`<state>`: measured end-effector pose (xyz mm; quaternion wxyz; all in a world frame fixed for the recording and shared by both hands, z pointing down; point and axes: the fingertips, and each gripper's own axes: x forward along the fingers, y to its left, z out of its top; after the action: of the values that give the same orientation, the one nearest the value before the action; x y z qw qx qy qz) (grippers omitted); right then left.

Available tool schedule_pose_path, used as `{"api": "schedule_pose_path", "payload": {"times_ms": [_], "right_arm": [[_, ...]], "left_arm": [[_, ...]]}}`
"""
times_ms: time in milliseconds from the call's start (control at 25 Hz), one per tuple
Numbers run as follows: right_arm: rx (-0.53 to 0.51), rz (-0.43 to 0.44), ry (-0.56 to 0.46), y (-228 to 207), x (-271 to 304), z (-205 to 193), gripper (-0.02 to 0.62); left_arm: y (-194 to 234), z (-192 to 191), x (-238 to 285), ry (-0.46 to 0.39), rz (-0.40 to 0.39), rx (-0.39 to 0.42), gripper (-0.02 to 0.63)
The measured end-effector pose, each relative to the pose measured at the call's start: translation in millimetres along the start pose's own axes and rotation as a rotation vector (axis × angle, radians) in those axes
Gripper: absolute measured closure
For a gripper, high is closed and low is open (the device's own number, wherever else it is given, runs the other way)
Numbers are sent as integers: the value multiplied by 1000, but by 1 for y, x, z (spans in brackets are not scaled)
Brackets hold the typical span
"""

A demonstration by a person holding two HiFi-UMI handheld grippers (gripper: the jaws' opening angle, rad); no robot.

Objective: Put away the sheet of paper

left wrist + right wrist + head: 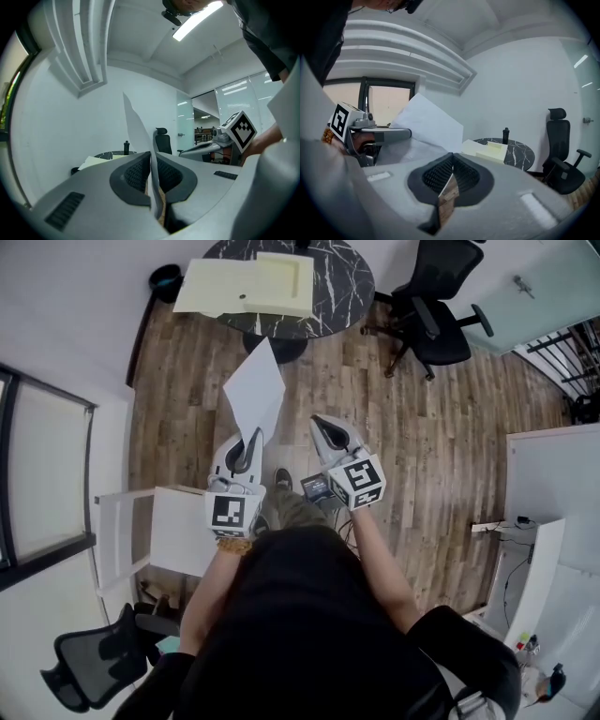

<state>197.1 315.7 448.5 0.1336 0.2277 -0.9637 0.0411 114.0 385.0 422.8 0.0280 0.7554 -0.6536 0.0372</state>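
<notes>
Head view: your left gripper [251, 439], just left of centre, is clenched on the lower edge of the sheet of paper [255, 390], which stands up toward the round table [349, 282] at the top of the frame. On that table lies a pale yellow tray [251, 285]. Your right gripper [324, 425] sits just right of centre, apart from the paper.

Left gripper view: the pads press on the sheet [135, 123] from both sides – it rises up-left of centre.

Right gripper view: the jaws are together with nothing between them – the paper [429, 123] is at left of centre.
</notes>
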Motion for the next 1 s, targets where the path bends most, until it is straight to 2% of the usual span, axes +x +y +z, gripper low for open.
{"api": "schedule_pose_path", "payload": {"times_ms": [120,240,440,600,720,880,1000], "right_arm": [[3,20,-2,-28,16,3,597],[16,28,-5,-57,32,8,597],[48,81,-2,-87,53,16,597],[24,66,0,-108,60,19,597],[32,77,10,-114,75,12,597],[39,106,36,-109,89,8,597],[19,83,45,-112,108,12,597]], "left_arm": [[1,4,33,7,-17,15,595],[9,12,63,20,-9,-4,595],[13,14,105,40,-19,25,595],[7,19,123,47,-19,17,595],[12,12,129,48,-1,-34,595],[23,3,133,54,-2,-24,595],[50,-3,142,54,8,-61,595]]}}
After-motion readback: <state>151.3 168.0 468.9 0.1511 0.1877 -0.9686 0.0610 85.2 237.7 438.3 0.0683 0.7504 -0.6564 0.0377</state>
